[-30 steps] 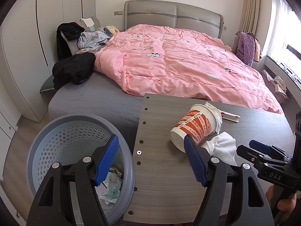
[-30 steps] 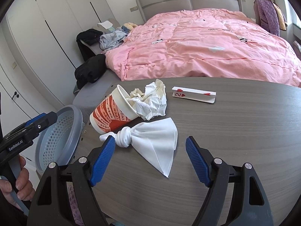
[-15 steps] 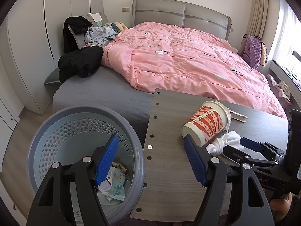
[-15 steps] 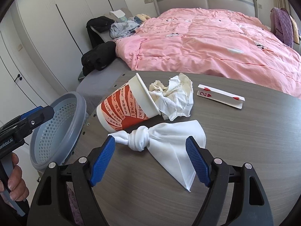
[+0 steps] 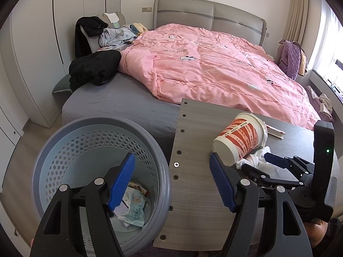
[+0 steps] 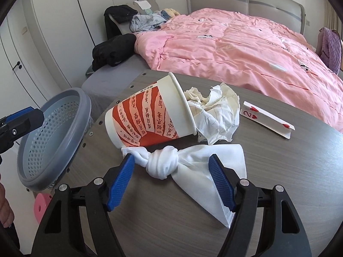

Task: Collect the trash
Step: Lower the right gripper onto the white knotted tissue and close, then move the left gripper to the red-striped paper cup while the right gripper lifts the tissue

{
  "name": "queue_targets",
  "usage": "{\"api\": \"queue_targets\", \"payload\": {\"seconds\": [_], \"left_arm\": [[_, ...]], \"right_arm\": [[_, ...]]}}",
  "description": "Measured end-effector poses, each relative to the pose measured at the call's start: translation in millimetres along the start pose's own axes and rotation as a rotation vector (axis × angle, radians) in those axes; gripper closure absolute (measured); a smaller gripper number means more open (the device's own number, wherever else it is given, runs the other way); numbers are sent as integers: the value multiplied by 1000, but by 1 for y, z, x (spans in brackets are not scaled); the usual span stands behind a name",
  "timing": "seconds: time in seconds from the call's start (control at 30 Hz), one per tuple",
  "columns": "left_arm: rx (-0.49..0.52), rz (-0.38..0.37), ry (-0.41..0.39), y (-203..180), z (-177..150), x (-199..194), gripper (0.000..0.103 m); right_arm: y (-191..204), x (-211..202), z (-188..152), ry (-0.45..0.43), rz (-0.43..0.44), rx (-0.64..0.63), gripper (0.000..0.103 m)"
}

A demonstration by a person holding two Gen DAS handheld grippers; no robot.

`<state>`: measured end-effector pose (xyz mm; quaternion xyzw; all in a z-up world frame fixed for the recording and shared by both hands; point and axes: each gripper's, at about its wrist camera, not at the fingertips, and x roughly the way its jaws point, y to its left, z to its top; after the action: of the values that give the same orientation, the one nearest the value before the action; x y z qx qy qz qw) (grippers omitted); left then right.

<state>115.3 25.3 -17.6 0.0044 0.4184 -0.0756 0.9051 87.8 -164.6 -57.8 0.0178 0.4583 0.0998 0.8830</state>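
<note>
The right gripper (image 6: pixel 171 175) is seen low over the table (image 6: pixel 289 182), its jaws closing with the knotted white cloth (image 6: pixel 184 165) between them; the left blue pad just meets the cloth's tail, while the right pad is not seen to press on it. The left gripper (image 5: pixel 172 184) is held with its jaws apart and nothing between them, one finger over the basket and the other over the table's edge.

Behind the table, at twelve o'clock, a bed under a pink duvet (image 6: pixel 246 49) is spread, with dark clothes (image 6: pixel 113 50) piled at its eleven o'clock corner. The grey perforated basket (image 5: pixel 53 156) stands at nine o'clock of the table, and wrappers (image 5: pixel 133 207) are seen at its bottom.

On the table, a red-and-white paper cup (image 6: pixel 150 120) is laid on its side just beyond the cloth, touching it. Crumpled paper (image 6: pixel 216 115) is bunched at the cup's mouth, toward three o'clock. A playing card (image 6: pixel 268 120), a two of hearts, lies at two o'clock, apart from the paper.
</note>
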Motion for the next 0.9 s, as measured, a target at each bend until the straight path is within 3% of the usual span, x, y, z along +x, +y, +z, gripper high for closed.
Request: {"api": "queue_targets", "payload": {"seconds": [0.2, 0.3, 0.63, 0.9], "left_arm": [[-1, 1, 2, 2, -1, 1, 34], [1, -3, 5, 2, -2, 2, 34], [24, -49, 45, -5, -4, 15, 34], [125, -137, 64, -32, 7, 23, 31]], "right_arm": [[2, 1, -3, -3, -1, -21, 61], [1, -2, -7, -4, 13, -19, 66], [-12, -26, -14, -25, 46, 47, 67], [-32, -50, -27, -39, 40, 116, 67]]}}
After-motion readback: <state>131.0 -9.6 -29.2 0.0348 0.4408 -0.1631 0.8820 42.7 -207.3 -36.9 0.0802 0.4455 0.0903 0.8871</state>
